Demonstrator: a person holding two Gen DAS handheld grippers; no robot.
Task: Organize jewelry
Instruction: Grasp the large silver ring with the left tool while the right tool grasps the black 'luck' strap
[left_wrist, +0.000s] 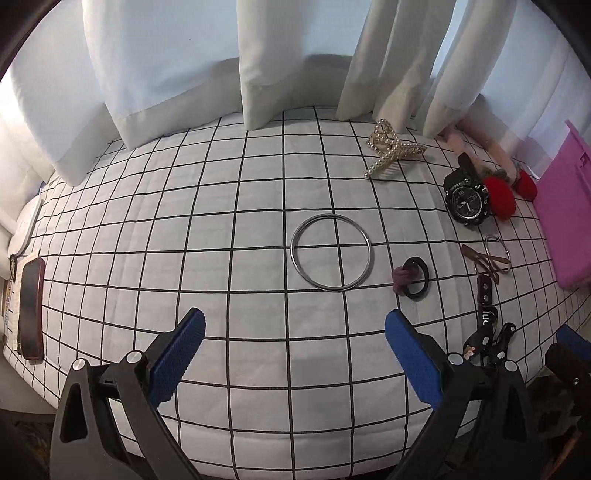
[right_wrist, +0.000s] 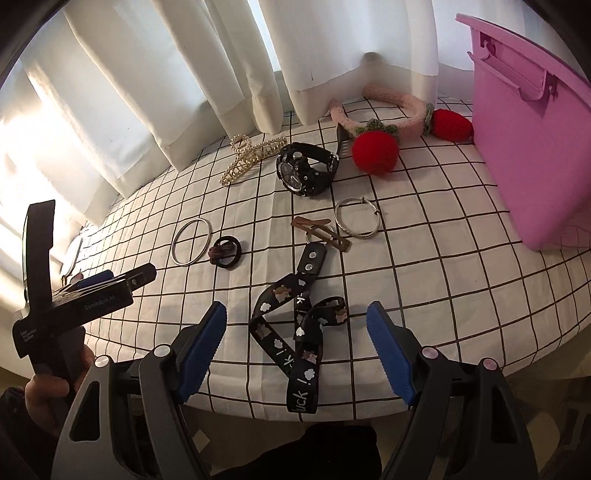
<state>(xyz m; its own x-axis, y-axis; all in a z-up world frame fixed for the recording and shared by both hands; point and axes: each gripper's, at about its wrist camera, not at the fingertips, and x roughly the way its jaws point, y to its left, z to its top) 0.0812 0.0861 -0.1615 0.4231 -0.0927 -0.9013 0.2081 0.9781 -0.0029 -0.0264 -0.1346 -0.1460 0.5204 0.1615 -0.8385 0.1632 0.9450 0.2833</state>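
Jewelry lies scattered on a grid-patterned cloth. A silver bangle (left_wrist: 331, 252) (right_wrist: 191, 241) lies just ahead of my open, empty left gripper (left_wrist: 293, 341). Beside it are a dark hair tie (left_wrist: 413, 276) (right_wrist: 225, 252), a black sport watch (left_wrist: 466, 199) (right_wrist: 307, 169), a pearl hair claw (left_wrist: 391, 147) (right_wrist: 249, 157), a thin silver hoop (right_wrist: 357, 217) and a brown clip (right_wrist: 320, 232). A black printed lanyard (right_wrist: 295, 325) lies between the fingers of my open, empty right gripper (right_wrist: 295, 332). A pink headband with red pom-poms (right_wrist: 376, 147) lies at the back.
A pink plastic box (right_wrist: 532, 147) (left_wrist: 565, 206) stands at the right. White curtains (left_wrist: 258, 59) hang along the back edge. A red phone (left_wrist: 32, 306) lies at the far left edge. The left gripper's body (right_wrist: 74, 295) shows at the left of the right wrist view.
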